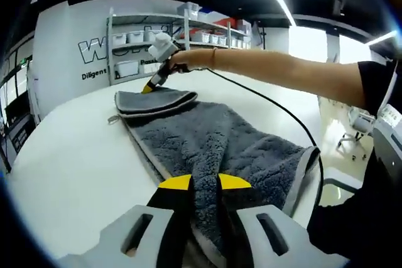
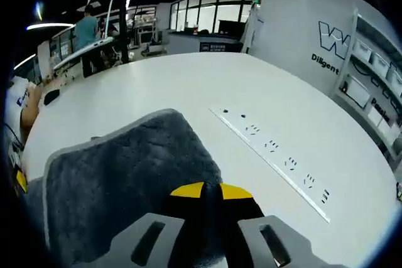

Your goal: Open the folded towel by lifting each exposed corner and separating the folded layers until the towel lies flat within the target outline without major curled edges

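Two grippers at work on one grey towel point(image 1: 207, 142), which lies on a white round worktop point(image 1: 69, 155).

Left gripper view: left gripper point(image 1: 204, 183), yellow-tipped jaws, pinched narrow on a raised ridge of the towel's near edge; pile bunches up between the tips. Towel stretches away from the jaws, plush grey with a paler bound border. Far end folded back on itself, two layers showing as a rounded flap. Right gripper point(image 1: 148, 88) at that far flap, tip down at the folded edge, held by a person's bare forearm point(image 1: 276, 70) reaching in from the right. Black cable point(image 1: 286, 112) trails from it across the towel and worktop. Cannot tell from here how its jaws stand. Shelving with white bins point(image 1: 182, 36) against the back wall, lettering on the wall beside it.

Right gripper view: right gripper point(image 2: 211, 191), yellow tips drawn together with a thin dark layer of towel point(image 2: 125, 180) clamped between. A rounded corner of towel rises ahead and left of the jaws, pale border along its curve. Bare worktop point(image 2: 188, 80) beyond. White strip with small dark markings point(image 2: 276, 149) lies flat to the right, apart from the towel. Person in a teal top point(image 2: 85, 29) stands far back by other tables.
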